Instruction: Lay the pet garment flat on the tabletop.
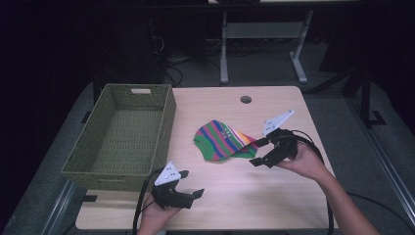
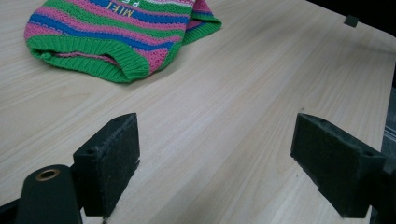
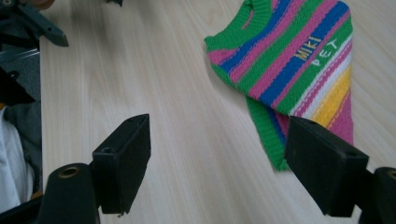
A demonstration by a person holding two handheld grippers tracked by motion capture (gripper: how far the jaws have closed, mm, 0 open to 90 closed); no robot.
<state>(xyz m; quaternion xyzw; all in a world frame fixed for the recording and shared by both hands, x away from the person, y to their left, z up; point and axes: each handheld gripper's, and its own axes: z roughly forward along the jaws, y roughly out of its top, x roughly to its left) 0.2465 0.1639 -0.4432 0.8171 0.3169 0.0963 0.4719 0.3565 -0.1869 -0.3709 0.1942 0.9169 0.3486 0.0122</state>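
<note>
We held the right gripper (image 1: 258,152) at the right edge of the striped knit sweater (image 1: 222,141), its jaws spread wide with nothing between them; in its own view one jaw stood just over the green hem. Our left gripper (image 1: 192,183) hovered near the table's (image 1: 274,196) front edge, jaws also wide apart and empty, well apart from the sweater. The sweater lay flat mid-table, beside the green woven basket (image 1: 122,137).

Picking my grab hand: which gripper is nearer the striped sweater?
Right. The right gripper hovers open at the striped sweater's right edge; the left gripper is open near the table's front edge, well short of it.
</note>
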